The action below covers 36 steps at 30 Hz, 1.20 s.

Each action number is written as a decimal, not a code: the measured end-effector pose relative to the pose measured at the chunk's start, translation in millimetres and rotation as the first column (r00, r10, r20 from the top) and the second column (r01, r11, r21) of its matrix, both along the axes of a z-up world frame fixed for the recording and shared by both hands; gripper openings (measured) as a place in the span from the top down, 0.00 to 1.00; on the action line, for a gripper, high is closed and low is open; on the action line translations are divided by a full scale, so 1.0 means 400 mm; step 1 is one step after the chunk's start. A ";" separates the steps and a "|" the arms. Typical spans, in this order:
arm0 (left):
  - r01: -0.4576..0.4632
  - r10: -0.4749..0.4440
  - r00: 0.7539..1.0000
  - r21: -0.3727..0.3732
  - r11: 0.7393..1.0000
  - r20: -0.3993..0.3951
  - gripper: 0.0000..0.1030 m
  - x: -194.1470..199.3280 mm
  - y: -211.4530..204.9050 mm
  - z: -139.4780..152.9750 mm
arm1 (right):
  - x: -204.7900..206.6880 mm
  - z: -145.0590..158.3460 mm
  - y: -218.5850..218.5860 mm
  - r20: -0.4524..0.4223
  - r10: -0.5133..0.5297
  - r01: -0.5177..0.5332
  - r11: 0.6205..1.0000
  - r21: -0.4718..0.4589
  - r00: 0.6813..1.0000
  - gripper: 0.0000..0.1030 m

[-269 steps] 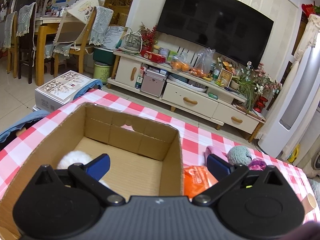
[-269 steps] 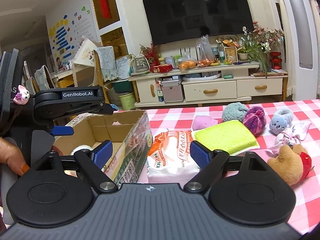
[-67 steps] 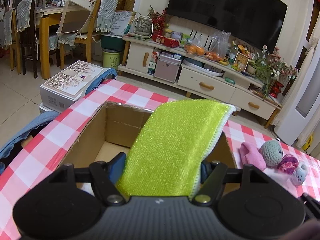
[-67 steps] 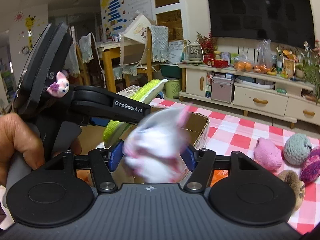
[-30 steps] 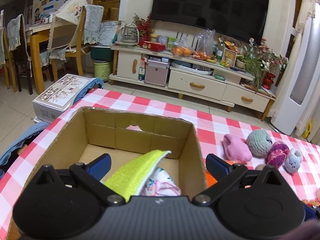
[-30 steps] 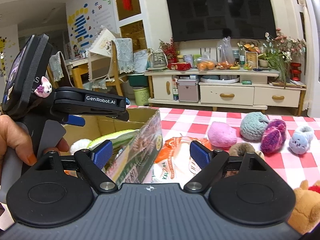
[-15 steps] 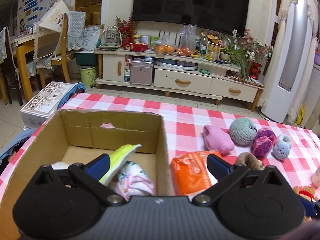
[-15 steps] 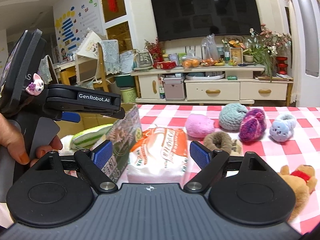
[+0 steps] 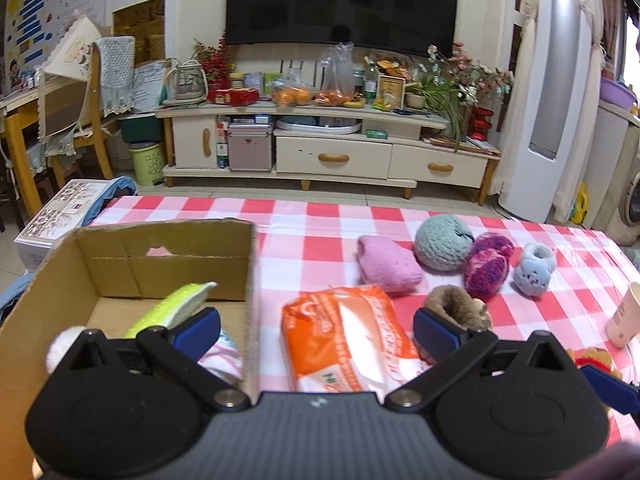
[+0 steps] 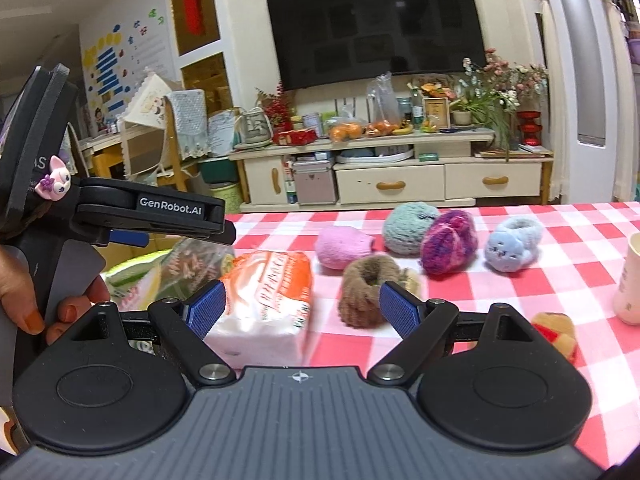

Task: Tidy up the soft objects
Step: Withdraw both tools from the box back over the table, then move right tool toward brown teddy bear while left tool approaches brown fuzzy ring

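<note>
Both grippers (image 9: 316, 330) rightward — tissue pack (image 10: 266, 300) (orange)

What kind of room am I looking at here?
Most likely a home living room: a large black wall-mounted television, a cream low cabinet with drawers beneath it, and a red-and-white checked tablecloth up front.

The tablecloth (image 9: 320, 236) is checked red, pink and white. The cardboard box (image 9: 250, 264) is plain brown inside and holds a lime-green cloth (image 9: 172, 308) edged in white. The tissue pack (image 9: 340, 332) is orange and white. Beyond it lie a pink sock (image 9: 386, 266), a grey-green yarn ball (image 9: 442, 242), a purple-and-magenta one (image 9: 488, 266), a pale blue toy (image 10: 512, 244) and a brown, possibly knitted, ring (image 10: 368, 288). The gripper pads (image 10: 400, 308) are blue.
</note>
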<state>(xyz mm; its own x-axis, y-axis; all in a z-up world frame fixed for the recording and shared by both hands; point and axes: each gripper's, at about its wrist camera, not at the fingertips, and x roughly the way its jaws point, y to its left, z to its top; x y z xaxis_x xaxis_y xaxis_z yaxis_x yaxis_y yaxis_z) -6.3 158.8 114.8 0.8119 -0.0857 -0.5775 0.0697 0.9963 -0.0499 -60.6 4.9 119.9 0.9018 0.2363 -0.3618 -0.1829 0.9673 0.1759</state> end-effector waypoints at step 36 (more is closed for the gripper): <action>0.164 -0.161 0.986 0.086 0.983 -0.046 0.01 0.017 -0.252 -0.059 | -0.042 -0.078 -0.131 -0.136 -0.286 0.302 0.947 0.109 0.948 0.00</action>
